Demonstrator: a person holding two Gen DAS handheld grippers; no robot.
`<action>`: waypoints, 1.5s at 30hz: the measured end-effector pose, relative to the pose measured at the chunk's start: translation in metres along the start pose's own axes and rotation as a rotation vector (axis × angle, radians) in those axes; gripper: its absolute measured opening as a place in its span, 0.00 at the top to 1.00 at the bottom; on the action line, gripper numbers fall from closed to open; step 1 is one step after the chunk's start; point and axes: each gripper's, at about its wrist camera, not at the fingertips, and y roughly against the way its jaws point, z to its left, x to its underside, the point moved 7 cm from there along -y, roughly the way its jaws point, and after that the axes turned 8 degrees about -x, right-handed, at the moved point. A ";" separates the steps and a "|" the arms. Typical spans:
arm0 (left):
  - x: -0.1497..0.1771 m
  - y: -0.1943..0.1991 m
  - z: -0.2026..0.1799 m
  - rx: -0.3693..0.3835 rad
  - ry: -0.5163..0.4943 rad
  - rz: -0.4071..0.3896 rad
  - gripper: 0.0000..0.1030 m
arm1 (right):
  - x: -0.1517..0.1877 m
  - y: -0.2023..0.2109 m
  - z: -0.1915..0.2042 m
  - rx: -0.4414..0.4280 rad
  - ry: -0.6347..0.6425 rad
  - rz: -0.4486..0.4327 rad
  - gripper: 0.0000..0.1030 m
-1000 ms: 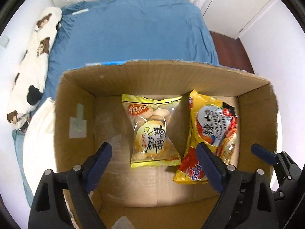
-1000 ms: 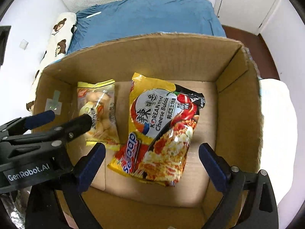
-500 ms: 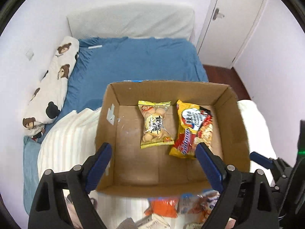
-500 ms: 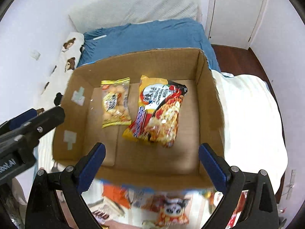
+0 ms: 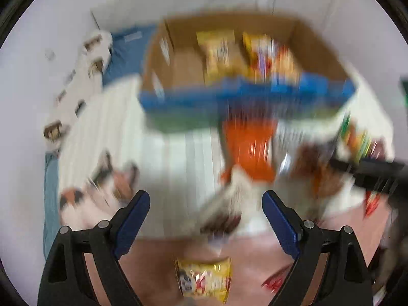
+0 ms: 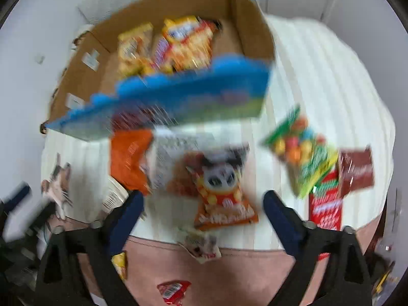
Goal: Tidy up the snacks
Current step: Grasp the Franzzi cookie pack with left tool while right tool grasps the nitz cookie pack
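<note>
On a cream striped blanket (image 6: 318,76), loose snack packets lie before a cardboard box (image 6: 252,23).

An orange panda-print packet (image 6: 221,193) lies between the right gripper (image 6: 201,211) jaws, which are closing, untouched. Left gripper (image 5: 205,216) spread wide, empty. Two yellow packets (image 6: 163,46) lie inside the box; its blue front wall borders the pile. Blurred.

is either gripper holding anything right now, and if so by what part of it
Nothing is held. The left gripper stands open over the bed's blurred packets, pads bare. The right gripper is closing above the panda snack bag, but its pads grip nothing.
</note>
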 end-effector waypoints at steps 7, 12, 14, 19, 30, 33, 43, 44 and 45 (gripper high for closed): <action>0.035 -0.052 -0.040 -0.071 -0.175 0.068 0.12 | 0.028 -0.025 -0.001 -0.090 -0.042 0.038 0.33; 0.030 -0.078 -0.048 -0.135 -0.210 0.091 0.12 | 0.034 -0.045 0.011 -0.161 -0.061 0.101 0.33; 0.025 -0.083 -0.042 -0.155 -0.186 0.099 0.12 | 0.030 -0.052 0.007 -0.151 -0.087 0.106 0.33; 0.015 -0.094 -0.019 -0.092 -0.049 0.162 0.12 | 0.012 -0.059 0.002 -0.080 -0.116 0.071 0.33; 0.024 -0.101 0.002 0.025 0.000 0.212 0.12 | -0.019 -0.093 0.019 0.061 -0.040 0.090 0.29; 0.023 -0.107 0.000 0.031 -0.029 0.214 0.12 | -0.012 -0.090 0.026 0.100 0.023 0.081 0.46; 0.022 -0.123 0.032 0.168 0.240 0.302 0.37 | 0.037 -0.069 0.013 0.010 -0.008 0.196 0.45; 0.022 -0.126 0.035 0.182 0.253 0.313 0.37 | 0.035 -0.068 0.010 0.008 -0.025 0.191 0.35; 0.021 -0.128 0.036 0.190 0.255 0.322 0.37 | 0.030 -0.067 0.008 -0.003 -0.039 0.180 0.31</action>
